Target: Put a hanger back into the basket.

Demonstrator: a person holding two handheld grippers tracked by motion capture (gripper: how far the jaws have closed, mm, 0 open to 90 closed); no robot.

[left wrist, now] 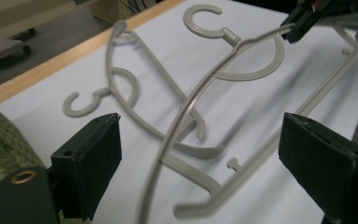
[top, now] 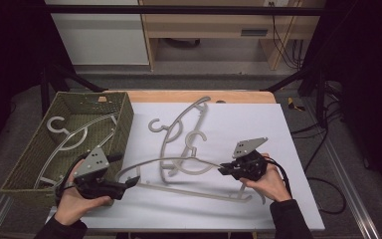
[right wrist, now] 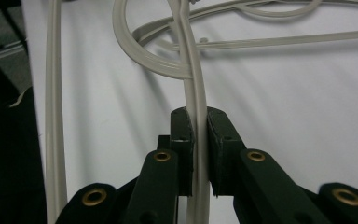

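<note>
1. Grey plastic ran between the jaws of your right gripper (right wrist: 196,140): they were clenched on one arm of the lifted hanger (top: 179,162), gripped at its right end.
2. Your left gripper (left wrist: 200,163) was released, jaws wide apart, with the same hanger's thin arm passing between them untouched.
3. You held the hanger raised above the white sheet (top: 278,199), its hook (left wrist: 209,21) pointing away from you. Two more hangers (top: 179,124) lay on the sheet beneath and beyond it, overlapping each other.
4. Judged from the layout, the step in hand was moving the hanger into the woven basket (top: 25,164) at your left, where one hanger (top: 64,134) already lay.
5. The next move called for closing the left jaws on the arm, or carrying the hanger leftward over the basket rim without snagging the others.
6. The sheet covered a wooden tabletop (top: 204,95); beyond stood pale cabinets (top: 99,40), with cables (top: 328,149) trailing on the floor at right.
</note>
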